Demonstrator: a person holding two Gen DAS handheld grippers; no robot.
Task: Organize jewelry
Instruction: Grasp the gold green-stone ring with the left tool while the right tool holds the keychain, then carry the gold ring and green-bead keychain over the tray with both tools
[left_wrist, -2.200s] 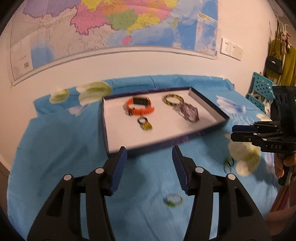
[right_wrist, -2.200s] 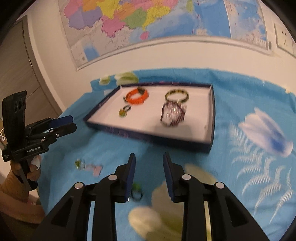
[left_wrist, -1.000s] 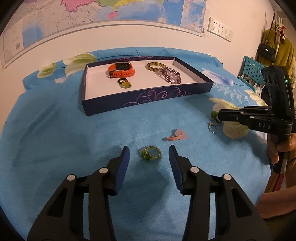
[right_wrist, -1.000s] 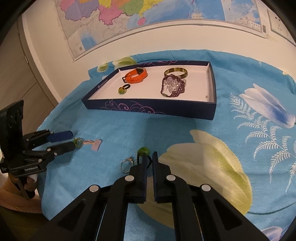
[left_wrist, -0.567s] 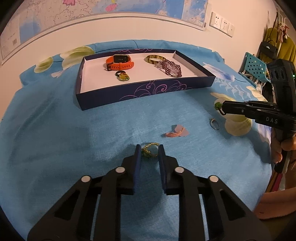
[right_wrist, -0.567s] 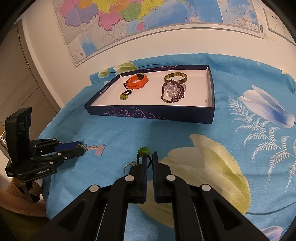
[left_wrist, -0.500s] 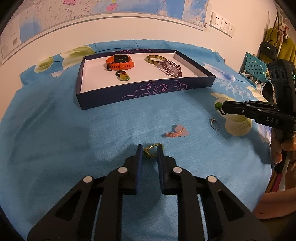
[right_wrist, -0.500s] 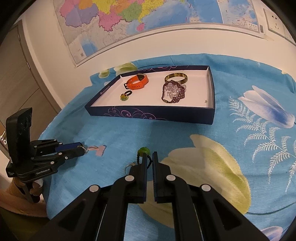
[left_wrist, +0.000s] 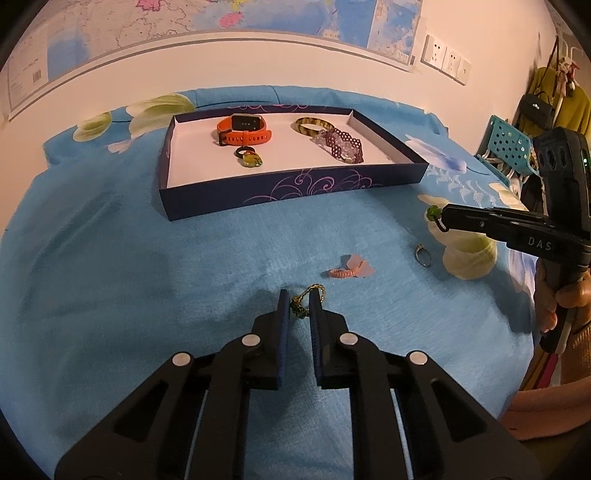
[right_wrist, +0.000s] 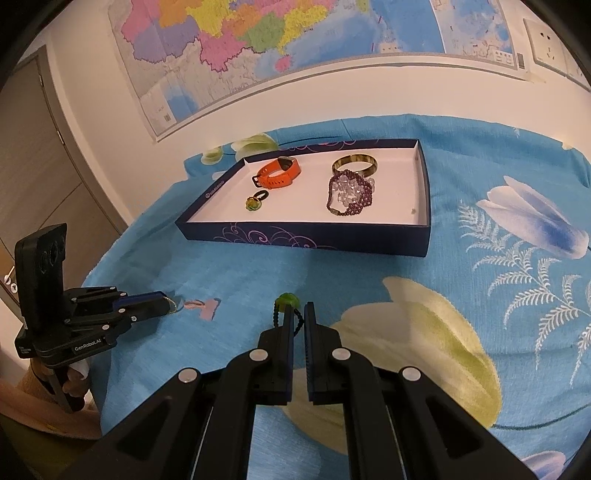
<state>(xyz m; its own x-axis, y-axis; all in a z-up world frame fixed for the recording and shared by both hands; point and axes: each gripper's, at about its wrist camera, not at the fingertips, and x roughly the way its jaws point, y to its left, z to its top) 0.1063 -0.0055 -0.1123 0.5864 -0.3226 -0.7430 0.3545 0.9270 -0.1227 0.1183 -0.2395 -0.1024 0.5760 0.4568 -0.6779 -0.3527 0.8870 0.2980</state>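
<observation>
Jewelry sits in two groups on the blue floral bedspread (left_wrist: 110, 258): some inside the dark blue tray (left_wrist: 295, 186) toward the far edge by the wall, some loose on the cloth nearer you.

Your left gripper (left_wrist: 298, 299) is pinching the gold ring (left_wrist: 308, 301) between its fingertips; the ring stands up between the pads, its loop poking out past the tips, low over the cloth. From the right wrist view the same ring (right_wrist: 171, 304) shows at the tip of that gripper (right_wrist: 162, 301).

Your right gripper (right_wrist: 298, 314) has its fingers pressed nearly together on a dark cord ring with a green bead (right_wrist: 286, 301); the bead sticks out beyond the left fingertip. In the left wrist view that bead (left_wrist: 431, 211) shows at the tip of the right gripper (left_wrist: 445, 218), held above the cloth.

Loose on the bedspread between your two grippers lie a pink braided ring with a paper tag (left_wrist: 347, 268) and, nearer the right gripper, a silver ring (left_wrist: 423, 254).

Inside the tray you have an orange smartwatch (left_wrist: 243, 129) at the far left, a small dark ring with a yellow-green stone (left_wrist: 249, 157) just in front of it, an olive bangle (left_wrist: 312, 125) toward the far right, and a purple beaded bracelet (left_wrist: 341, 144) touching the bangle's near side.
</observation>
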